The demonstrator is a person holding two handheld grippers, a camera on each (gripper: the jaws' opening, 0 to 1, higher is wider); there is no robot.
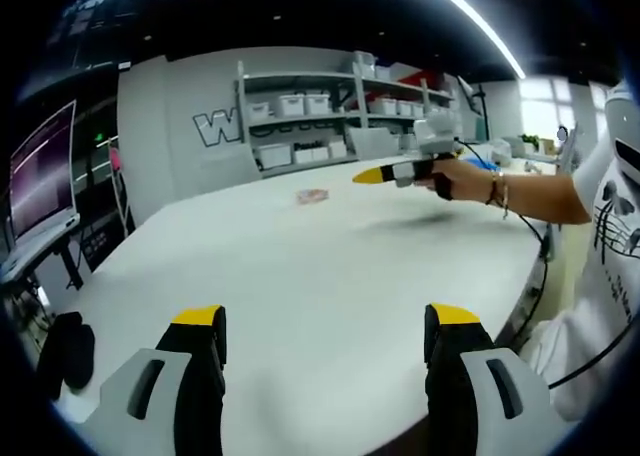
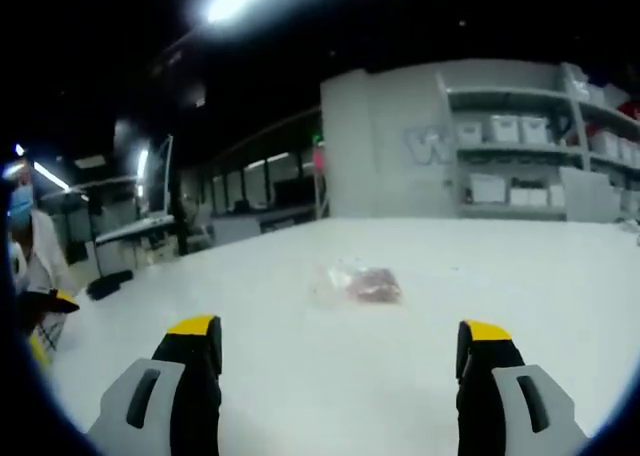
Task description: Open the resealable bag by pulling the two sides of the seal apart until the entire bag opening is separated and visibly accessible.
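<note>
- In the left gripper view, my left gripper (image 1: 327, 336) is hanging over the near edge of the white table (image 1: 300, 276) with its jaws spread wide and nothing between them.
- The resealable bag (image 1: 312, 196) is lying flat far across the table, well apart from this gripper and ahead of it.
- My right gripper (image 1: 372, 175) is reaching in from the right, held in a hand (image 1: 442, 183), its yellow tip pointing toward the bag; I cannot tell its jaw state from here.
- In the right gripper view, the right gripper (image 2: 340, 351) is showing its jaws released and empty.
- The bag (image 2: 362, 283) is sitting ahead between the two jaw lines, near but untouched; its contents look reddish, though the blur is leaving me unsure.
- I am judging this as the approach step: the seal looks unopened, and next both grippers need to close in and pinch opposite sides of it.
</note>
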